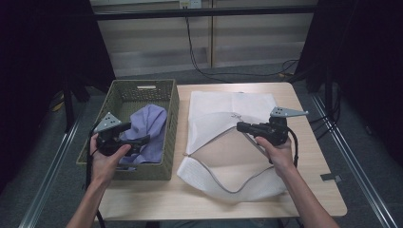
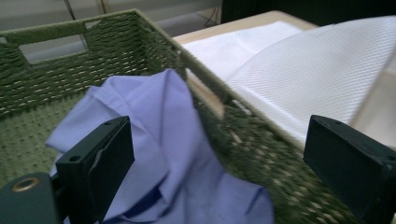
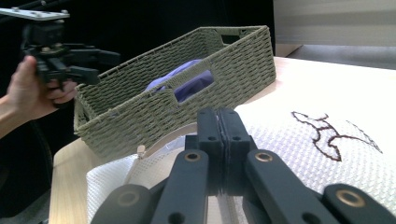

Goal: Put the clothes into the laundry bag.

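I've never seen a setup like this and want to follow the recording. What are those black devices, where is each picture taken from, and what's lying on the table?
A person holds a hand-operated gripper in each hand. One picture looks down from above; the other two come from cameras riding on each gripper. On the wooden table sit a green woven basket holding a lilac cloth, and a white mesh zip bag. The left gripper, jaws open, hovers over the cloth. The right gripper is shut, apparently pinching the bag's open edge.
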The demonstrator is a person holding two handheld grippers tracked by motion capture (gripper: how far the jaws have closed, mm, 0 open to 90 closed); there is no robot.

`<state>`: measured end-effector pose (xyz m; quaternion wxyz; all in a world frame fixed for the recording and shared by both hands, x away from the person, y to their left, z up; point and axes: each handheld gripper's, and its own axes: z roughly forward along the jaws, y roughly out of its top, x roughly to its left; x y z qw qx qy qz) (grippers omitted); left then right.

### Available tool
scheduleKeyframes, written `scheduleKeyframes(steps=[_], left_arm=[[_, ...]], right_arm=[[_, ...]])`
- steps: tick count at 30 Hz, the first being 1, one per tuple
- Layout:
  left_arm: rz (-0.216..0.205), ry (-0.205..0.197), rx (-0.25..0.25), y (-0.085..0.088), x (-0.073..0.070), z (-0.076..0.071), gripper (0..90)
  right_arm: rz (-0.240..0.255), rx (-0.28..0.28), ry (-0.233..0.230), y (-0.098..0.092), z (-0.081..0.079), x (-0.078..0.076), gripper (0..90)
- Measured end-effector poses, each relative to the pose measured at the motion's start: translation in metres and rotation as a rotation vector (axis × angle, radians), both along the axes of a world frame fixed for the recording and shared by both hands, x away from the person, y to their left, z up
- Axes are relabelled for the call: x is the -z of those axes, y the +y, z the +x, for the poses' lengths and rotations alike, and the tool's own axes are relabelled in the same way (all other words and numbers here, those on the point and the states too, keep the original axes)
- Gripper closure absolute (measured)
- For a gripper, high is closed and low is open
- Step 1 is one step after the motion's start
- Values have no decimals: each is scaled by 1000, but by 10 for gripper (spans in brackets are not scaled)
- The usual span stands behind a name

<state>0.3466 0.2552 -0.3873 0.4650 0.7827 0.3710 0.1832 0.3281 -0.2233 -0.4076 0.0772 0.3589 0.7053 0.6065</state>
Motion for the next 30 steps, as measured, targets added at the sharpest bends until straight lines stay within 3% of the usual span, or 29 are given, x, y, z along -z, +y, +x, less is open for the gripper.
scheduleKeyframes(steps=[3, 5, 6, 11, 12, 18, 20, 23, 25, 27, 29, 30], left_arm=[[25, 70, 3, -1, -1, 13, 80], [75, 39, -9, -3, -4, 17, 137], [78, 40, -14, -3, -7, 20, 143], [97, 85, -10, -8, -10, 40, 136], [123, 91, -4, -10, -10, 44, 132], [195, 185, 22, -21, 10, 64, 101], [181, 221, -2, -23, 18, 69, 84], [213, 281, 11, -23, 28, 75, 55], [275, 301, 14, -23, 34, 79, 51], [260, 331, 5, -24, 39, 83, 50], [282, 338, -11, -24, 42, 87, 50], [315, 349, -13, -23, 42, 89, 51]], right_arm=[[-2, -4, 2, 0, 1, 1, 891], [-2, -7, 3, 0, 1, 1, 891], [0, -7, 7, 0, 1, 2, 891], [-1, -13, 19, 2, 4, 6, 890], [-2, -16, 18, 3, 5, 7, 891], [-2, -13, 26, 3, 6, 8, 891], [-6, -14, 29, 3, 7, 9, 891], [-9, -18, 30, 3, 6, 10, 891], [-7, -17, 34, 3, 6, 10, 891], [-7, -15, 36, 3, 6, 11, 891], [-9, -17, 36, 3, 6, 11, 891], [-9, -16, 35, 2, 7, 11, 891]])
